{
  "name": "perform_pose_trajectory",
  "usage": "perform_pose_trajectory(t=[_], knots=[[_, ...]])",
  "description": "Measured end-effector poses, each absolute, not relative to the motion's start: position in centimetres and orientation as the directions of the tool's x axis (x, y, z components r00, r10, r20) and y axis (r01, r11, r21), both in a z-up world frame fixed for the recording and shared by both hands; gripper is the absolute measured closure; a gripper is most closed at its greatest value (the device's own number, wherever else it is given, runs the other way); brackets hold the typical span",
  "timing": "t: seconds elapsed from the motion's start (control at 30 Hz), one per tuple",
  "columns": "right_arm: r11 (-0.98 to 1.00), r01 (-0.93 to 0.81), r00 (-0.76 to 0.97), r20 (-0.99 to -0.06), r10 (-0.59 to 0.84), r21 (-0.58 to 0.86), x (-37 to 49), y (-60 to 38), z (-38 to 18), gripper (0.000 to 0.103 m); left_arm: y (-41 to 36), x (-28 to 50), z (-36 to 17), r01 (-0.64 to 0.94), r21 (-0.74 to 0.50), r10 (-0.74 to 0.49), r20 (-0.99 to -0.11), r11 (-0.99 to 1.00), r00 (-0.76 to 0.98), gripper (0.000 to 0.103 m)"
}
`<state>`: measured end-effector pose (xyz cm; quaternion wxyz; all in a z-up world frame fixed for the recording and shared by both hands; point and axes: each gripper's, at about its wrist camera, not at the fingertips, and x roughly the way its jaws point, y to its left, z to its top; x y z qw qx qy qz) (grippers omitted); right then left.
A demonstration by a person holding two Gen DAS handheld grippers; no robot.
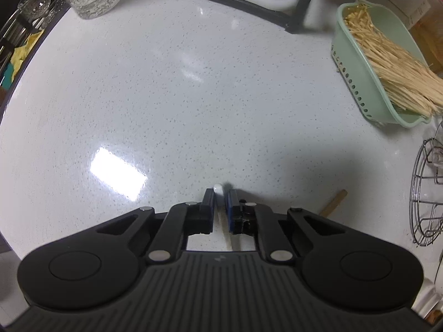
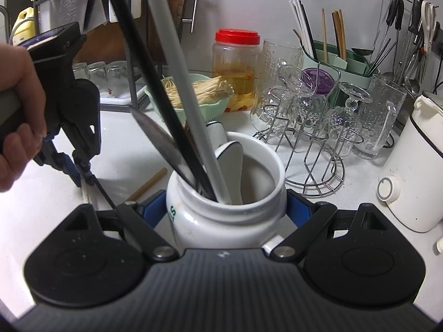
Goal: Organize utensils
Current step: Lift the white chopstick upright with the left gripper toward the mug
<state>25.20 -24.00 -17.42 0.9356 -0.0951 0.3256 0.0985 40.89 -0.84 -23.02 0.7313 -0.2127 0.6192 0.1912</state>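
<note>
In the left wrist view my left gripper (image 1: 219,193) points straight down at the speckled white counter (image 1: 171,88). Its blue pads are nearly together on a white chopstick (image 1: 218,187), whose rounded tip pokes out past the fingertips. A wooden chopstick (image 1: 333,203) lies on the counter just to its right. In the right wrist view my right gripper (image 2: 225,207) is shut around a white ceramic jar (image 2: 221,221) holding a ladle, a black handle, a grey handle and a white spoon. A hand holds the left gripper (image 2: 74,171) left of the jar, with the wooden chopstick (image 2: 148,184) between them.
A green basket of pale strands (image 1: 357,83) sits at the right. A wire rack with upturned glasses (image 2: 313,166) stands right of the jar. Behind it are a green holder with chopsticks (image 2: 349,63), a red-lidded jar (image 2: 236,69) and a white appliance (image 2: 415,166).
</note>
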Motion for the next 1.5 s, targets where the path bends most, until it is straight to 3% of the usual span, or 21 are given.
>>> perform_pose_trajectory(t=[0.4, 0.87, 1.5], knots=[[0.968, -0.225, 0.763, -0.638, 0.103, -0.113, 25.8, -23.7, -17.4, 0.012, 1.0, 39.7, -19.4, -0.439, -0.147, 0.004, -0.946, 0.886, 0.324, 0.095], [0.965, -0.236, 0.749, -0.654, 0.104, -0.117, 26.2, -23.6, -17.3, 0.012, -0.1, 36.2, -11.1, -0.171, -0.245, -0.099, -0.799, 0.954, 0.593, 0.095], [0.961, -0.243, 0.737, -0.669, 0.097, -0.128, 26.4, -23.5, -17.2, 0.011, -1.7, 30.3, -5.5, 0.054, -0.281, -0.236, -0.671, 0.958, 0.703, 0.095]])
